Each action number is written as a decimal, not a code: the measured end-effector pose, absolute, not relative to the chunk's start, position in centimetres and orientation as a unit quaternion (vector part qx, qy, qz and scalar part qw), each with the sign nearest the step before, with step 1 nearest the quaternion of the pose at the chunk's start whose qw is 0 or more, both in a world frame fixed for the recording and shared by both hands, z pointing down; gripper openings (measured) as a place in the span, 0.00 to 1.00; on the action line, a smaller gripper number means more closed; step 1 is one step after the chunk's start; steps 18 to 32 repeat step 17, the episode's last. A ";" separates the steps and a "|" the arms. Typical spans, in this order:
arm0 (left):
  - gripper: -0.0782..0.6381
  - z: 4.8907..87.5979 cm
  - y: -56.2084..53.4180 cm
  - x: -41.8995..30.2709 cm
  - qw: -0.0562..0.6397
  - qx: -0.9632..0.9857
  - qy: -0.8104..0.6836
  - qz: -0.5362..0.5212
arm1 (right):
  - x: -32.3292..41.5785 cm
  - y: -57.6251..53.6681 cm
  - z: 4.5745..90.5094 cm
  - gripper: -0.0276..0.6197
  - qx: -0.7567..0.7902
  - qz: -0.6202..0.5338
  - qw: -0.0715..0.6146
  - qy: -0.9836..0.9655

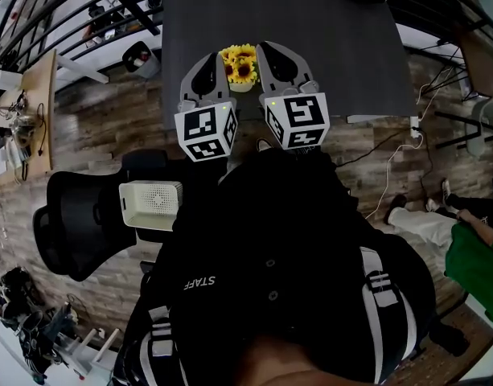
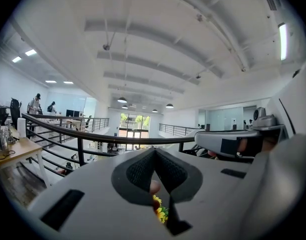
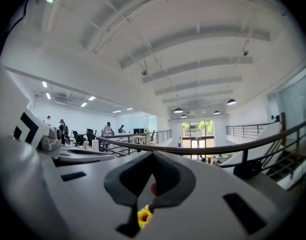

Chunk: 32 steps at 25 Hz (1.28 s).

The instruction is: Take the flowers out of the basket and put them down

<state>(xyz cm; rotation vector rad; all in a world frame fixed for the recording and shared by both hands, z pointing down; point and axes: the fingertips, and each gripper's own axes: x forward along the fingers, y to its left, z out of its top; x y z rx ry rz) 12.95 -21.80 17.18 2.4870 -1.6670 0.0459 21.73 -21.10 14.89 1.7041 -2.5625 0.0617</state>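
Observation:
A bunch of yellow sunflowers (image 1: 240,63) stands in a small pale basket (image 1: 240,86) at the near edge of the dark table (image 1: 326,39). My left gripper (image 1: 215,57) hangs just left of the blooms and my right gripper (image 1: 264,48) just right of them, both above the table. Neither touches the flowers. In the left gripper view the left gripper (image 2: 153,153) has its pads together, and a sunflower (image 2: 159,212) peeks through the gap below them. The right gripper (image 3: 153,157) is likewise shut on nothing, with a sunflower (image 3: 144,216) under its pads.
A black office chair (image 1: 81,223) carrying a white perforated box (image 1: 152,203) stands at my left. A wooden desk (image 1: 25,111) with clutter lies further left. A seated person in a green top (image 1: 475,264) is at the right, near cables (image 1: 391,183) on the wooden floor.

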 end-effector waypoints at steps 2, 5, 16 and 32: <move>0.11 17.3 -21.8 12.9 0.074 0.829 -0.555 0.017 | 21.8 -21.2 15.0 0.06 0.555 0.020 0.032 -0.831; 0.11 17.5 -21.9 12.9 0.075 0.828 -0.555 0.018 | 21.9 -21.2 15.1 0.06 0.556 0.020 0.033 -0.830; 0.11 18.7 -22.6 12.8 0.081 0.826 -0.558 0.033 | 21.9 -21.7 15.8 0.06 0.555 0.014 0.040 -0.831; 0.11 18.8 -22.7 12.8 0.081 0.825 -0.558 0.033 | 21.8 -21.7 15.9 0.06 0.554 0.014 0.041 -0.831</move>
